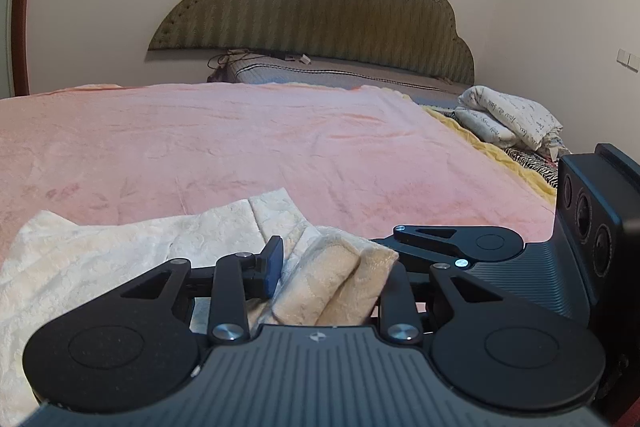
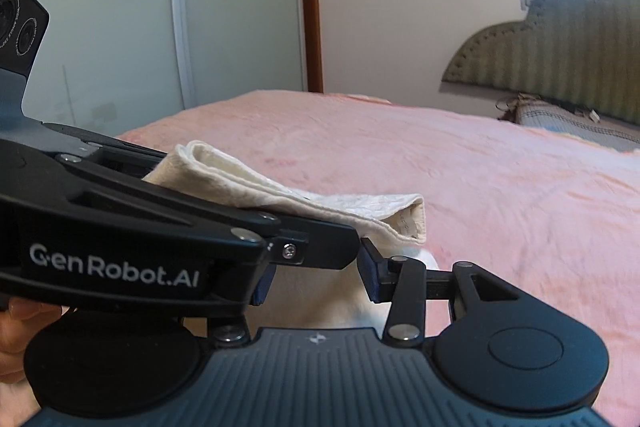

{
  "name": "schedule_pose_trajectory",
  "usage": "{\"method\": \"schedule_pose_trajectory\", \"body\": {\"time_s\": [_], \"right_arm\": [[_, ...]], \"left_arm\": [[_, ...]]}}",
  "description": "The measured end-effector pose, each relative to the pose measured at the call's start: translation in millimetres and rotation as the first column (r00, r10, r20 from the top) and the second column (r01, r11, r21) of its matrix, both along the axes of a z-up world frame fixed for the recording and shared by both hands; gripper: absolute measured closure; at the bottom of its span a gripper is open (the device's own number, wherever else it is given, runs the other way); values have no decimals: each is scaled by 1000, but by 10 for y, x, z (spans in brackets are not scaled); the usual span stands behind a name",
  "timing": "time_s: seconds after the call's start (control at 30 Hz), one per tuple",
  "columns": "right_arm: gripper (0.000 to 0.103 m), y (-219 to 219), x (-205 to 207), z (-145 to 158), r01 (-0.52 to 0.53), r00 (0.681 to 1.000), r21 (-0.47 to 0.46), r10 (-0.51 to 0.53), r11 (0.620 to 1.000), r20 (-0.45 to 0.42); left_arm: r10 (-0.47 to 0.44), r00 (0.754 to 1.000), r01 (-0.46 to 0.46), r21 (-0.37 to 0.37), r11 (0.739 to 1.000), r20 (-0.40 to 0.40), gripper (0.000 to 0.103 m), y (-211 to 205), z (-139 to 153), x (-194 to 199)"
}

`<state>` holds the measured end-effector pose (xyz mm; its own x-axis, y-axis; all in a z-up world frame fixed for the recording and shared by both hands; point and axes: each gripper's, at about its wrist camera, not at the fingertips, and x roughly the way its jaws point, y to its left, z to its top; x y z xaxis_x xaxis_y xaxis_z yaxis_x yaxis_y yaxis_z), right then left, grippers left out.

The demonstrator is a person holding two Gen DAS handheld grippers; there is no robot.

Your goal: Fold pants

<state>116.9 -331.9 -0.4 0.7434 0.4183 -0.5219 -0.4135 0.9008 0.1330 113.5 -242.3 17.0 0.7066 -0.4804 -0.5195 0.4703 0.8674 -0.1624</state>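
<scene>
The cream pants point(image 1: 132, 251) are lying folded near the front edge of the pink bedspread point(image 1: 280, 139). The left gripper point(image 1: 332, 267) is standing partly open around a bunched fold, pads not visibly pressing it. The right gripper point(image 2: 316, 279) is also standing open, cream cloth showing between its jaws.

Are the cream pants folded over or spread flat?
Folded: the pants show stacked layers with a rounded fold edge, lying on the pink bedspread.
</scene>
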Motion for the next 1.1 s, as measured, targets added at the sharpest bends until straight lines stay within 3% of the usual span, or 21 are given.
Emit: {"method": "schedule_pose_trajectory", "body": {"time_s": [0.2,0.27,0.37,0.47,0.6,0.73,0.8,0.83,0.87,0.93,1.1], "right_arm": [[60,-47,-53,-6,26,1000,-8,-26,1000,-6],[59,-48,-77,-23,36,999,-14,-36,999,-18],[46,-64,-85,-89,75,994,-69,-80,995,-77],[44,-179,-211,-151,133,984,-84,-142,987,-111],[38,-461,-408,-154,303,942,-19,-302,953,-145],[37,-555,-529,-96,406,906,-23,-406,914,-123],[37,-554,-580,-60,460,881,-19,-459,888,-116],[37,-559,-578,-44,481,871,-8,-479,877,-111],[37,-561,-602,-25,497,864,17,-493,868,-102],[37,-536,-650,24,487,873,91,-481,868,-87],[37,-161,-655,100,364,931,234,-354,901,-86]], "left_arm": [[-41,999,41,-19,999,10,69,-4,-19,-27],[-57,997,55,-46,997,-42,69,28,-81,41],[-59,985,42,-109,993,-161,70,73,-249,210],[-71,973,43,-132,990,-218,70,109,-341,293],[-97,971,64,-150,987,-218,70,111,-373,291],[-159,942,83,-254,964,-297,72,199,-313,370],[-151,950,73,-276,958,-275,69,354,-177,379],[-131,960,62,-268,962,-248,63,444,-80,373],[-91,969,31,-251,967,-228,50,559,13,362],[-9,980,-36,-223,974,-198,33,851,180,340],[118,980,-134,-91,987,-157,30,1618,322,189]]}}
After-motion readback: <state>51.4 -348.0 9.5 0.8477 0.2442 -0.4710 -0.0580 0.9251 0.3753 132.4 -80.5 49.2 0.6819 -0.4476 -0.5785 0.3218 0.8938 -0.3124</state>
